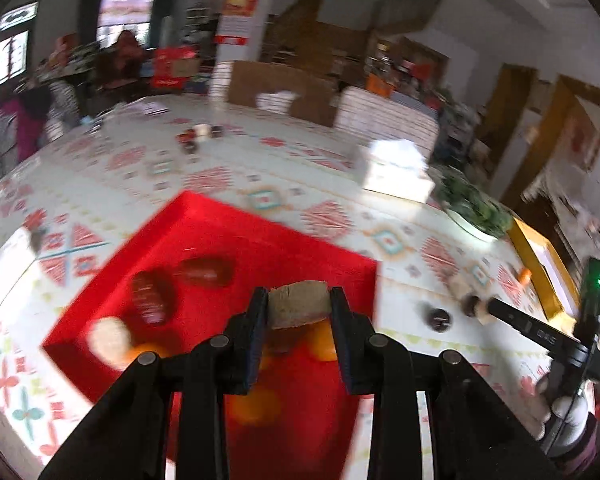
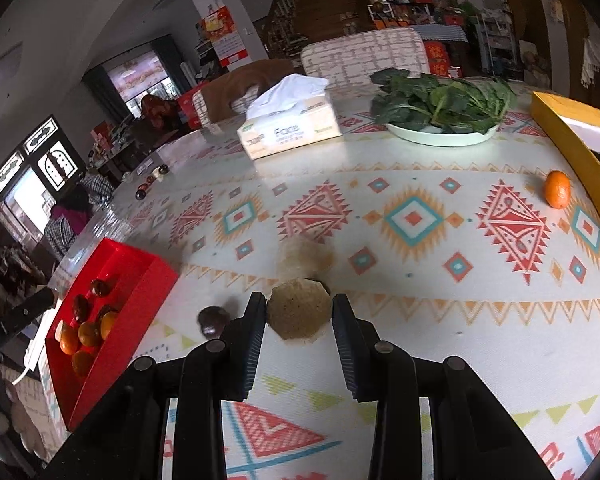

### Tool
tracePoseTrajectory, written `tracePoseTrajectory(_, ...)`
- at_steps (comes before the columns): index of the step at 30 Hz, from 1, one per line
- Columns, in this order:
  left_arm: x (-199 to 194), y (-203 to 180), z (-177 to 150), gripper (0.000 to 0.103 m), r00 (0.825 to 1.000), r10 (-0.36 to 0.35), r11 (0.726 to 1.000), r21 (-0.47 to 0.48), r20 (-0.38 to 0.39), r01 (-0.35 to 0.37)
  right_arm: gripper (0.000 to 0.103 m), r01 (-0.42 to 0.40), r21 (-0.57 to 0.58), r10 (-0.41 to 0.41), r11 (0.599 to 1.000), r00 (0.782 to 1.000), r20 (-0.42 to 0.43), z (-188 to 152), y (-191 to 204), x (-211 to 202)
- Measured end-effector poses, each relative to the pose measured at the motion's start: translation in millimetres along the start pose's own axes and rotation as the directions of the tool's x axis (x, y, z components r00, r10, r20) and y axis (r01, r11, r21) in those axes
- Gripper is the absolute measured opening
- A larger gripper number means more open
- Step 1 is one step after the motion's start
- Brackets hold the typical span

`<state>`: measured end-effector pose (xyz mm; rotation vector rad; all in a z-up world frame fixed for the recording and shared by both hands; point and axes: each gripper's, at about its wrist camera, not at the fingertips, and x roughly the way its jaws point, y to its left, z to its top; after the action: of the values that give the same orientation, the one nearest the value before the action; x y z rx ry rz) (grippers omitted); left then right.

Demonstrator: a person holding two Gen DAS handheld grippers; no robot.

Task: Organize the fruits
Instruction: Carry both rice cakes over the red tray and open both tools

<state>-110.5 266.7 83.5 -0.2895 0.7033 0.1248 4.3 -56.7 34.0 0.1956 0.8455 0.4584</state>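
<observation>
The left wrist view is blurred by motion. In it my left gripper is shut on a tan rough-skinned fruit above the red tray. The tray holds dark red dates, small oranges and a pale fruit. My right gripper is shut on a second tan fruit low over the patterned tablecloth. Another tan fruit lies just beyond it, and a dark fruit lies to its left. A small orange lies at the far right, and the red tray stands at the left.
A tissue box, a white plate of leafy greens and a yellow box stand along the table's far and right sides. Several small dark items lie at the far left. People and chairs are beyond the table.
</observation>
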Motion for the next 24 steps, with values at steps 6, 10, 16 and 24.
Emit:
tracePoseTrajectory(6, 4.3, 30.8, 18.2, 0.03, 0.999, 0.039, 0.999, 0.018, -0.017, -0.038, 0.037, -0.096, -0.043, 0.095, 0.994, 0.995, -0.026, -6.2, 46.9, -7.1)
tracePoseTrajectory(10, 25.6, 38.5, 27.8, 0.03, 0.997, 0.045, 0.998, 0.045, -0.056, -0.043, 0.037, -0.175, -0.158, 0.162, 0.972, 0.983, -0.09, -15.2, 108.5, -2.1)
tracePoseTrajectory(16, 61.9, 50.6, 30.9, 0.03, 0.99, 0.038, 0.999, 0.032, -0.136, -0.034, 0.037, -0.241, -0.321, 0.195, 0.916, 0.966, -0.17, -38.4, 186.9, 11.5)
tracePoseTrajectory(24, 73.8, 58.7, 30.2, 0.03, 0.987, 0.022, 1.0, 0.02, -0.16, -0.019, 0.037, -0.224, -0.424, 0.146, 0.878, 0.967, -0.208, -58.8, 228.4, 44.2)
